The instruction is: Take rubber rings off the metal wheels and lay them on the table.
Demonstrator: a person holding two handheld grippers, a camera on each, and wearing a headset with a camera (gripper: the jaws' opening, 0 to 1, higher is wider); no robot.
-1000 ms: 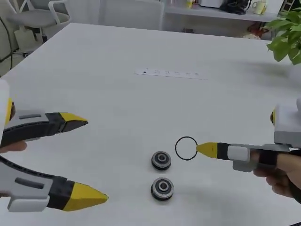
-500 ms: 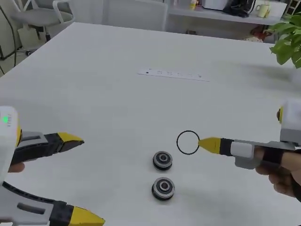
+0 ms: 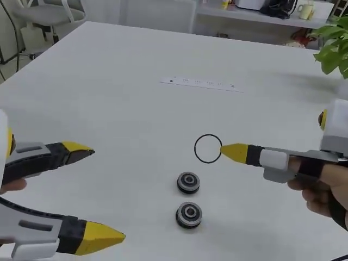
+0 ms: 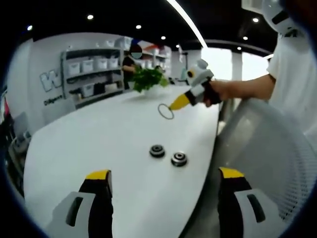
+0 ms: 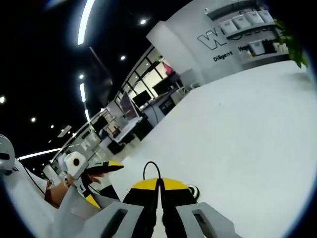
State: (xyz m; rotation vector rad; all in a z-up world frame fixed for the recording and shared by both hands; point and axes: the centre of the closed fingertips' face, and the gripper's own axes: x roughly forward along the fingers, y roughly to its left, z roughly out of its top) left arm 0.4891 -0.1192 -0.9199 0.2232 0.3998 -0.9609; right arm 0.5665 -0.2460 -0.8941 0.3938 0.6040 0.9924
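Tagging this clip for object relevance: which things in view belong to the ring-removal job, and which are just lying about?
Part of the job:
- rubber ring, pinched in the shut right gripper
- metal wheels, two, on the table
- left gripper, open

Just lying about:
- white strip farther up the tabletop
- plant
- chair
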